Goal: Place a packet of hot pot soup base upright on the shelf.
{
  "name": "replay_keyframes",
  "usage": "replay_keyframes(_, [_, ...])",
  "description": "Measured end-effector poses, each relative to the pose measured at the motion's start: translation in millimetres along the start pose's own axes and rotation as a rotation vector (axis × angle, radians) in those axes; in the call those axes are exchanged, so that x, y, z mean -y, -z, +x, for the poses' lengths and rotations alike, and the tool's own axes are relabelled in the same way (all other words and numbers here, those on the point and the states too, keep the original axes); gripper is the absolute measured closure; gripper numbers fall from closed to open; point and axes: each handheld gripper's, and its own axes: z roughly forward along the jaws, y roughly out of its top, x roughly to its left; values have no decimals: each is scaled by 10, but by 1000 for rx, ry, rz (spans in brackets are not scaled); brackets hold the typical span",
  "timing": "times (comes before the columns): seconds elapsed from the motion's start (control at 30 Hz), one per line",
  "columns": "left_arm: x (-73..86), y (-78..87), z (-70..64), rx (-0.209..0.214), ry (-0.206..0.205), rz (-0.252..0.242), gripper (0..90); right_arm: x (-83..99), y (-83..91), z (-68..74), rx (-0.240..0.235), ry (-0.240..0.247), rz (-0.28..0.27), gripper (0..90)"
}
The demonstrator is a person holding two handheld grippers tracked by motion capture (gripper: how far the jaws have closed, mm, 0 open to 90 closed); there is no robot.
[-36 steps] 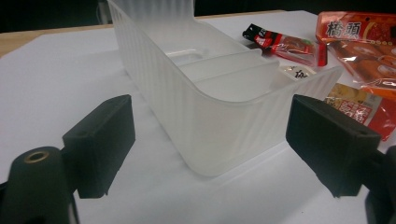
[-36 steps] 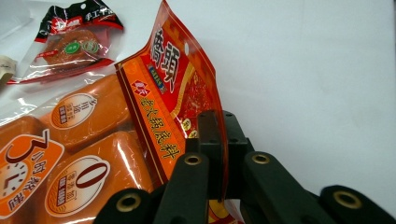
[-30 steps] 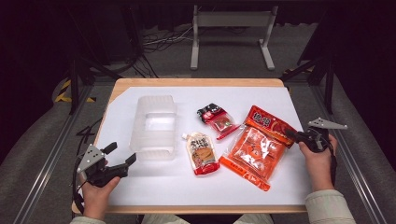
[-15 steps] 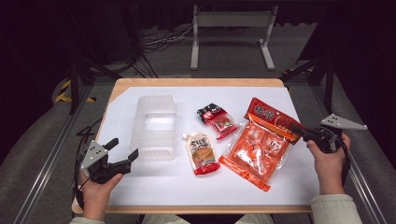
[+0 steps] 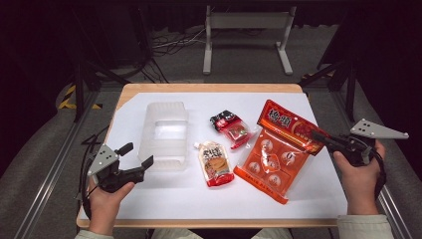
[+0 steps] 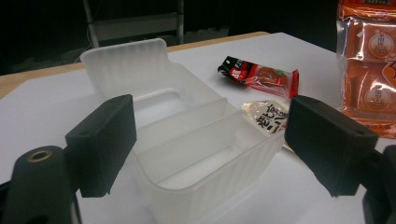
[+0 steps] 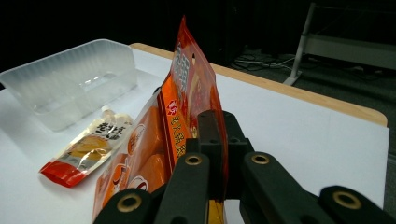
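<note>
A big orange snack bag [image 5: 272,158] lies right of centre, its far right corner lifted off the white table [image 5: 308,194]. My right gripper [image 5: 319,138] is shut on that corner; in the right gripper view the bag [image 7: 187,88] stands on edge between the closed jaws [image 7: 219,128]. My left gripper [image 5: 137,154] is open at the near left, just in front of a clear plastic container [image 5: 166,133]. In the left gripper view its jaws [image 6: 215,140] flank the container's near end [image 6: 196,154] with nothing between them.
A spout pouch [image 5: 215,163] and a small red-and-black packet [image 5: 231,127] lie between the container and the orange bag. The table's wooden edge [image 5: 209,88] runs along the far side, with a metal stand [image 5: 246,30] on the floor beyond.
My right gripper has moved right and up, pulling the orange bag's corner with it so that edge now stands raised. The left gripper has barely shifted.
</note>
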Motion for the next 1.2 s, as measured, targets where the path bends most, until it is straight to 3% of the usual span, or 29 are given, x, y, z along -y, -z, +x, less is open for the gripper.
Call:
replay_keyframes(0.1, [-44,-24,-25,-4,-10,11,231,-57,43,58,-23,10,-6,900])
replay_keyframes(0.27, [-98,-63,-83,-1,-40,-9,222,-149,112,190,-69,39,-21,900])
replay_keyframes(0.5, [-152,-58,-89,-20,-34,-29,195,-289,160,379,-103,114,-28,900])
replay_keyframes(0.8, [-177,-90,-101,42,-60,-65,245,-420,177,551,-137,183,-33,900])
replay_keyframes(1.2, [-162,-262,-126,102,-48,-28,242,-570,186,676,-161,263,-36,900])
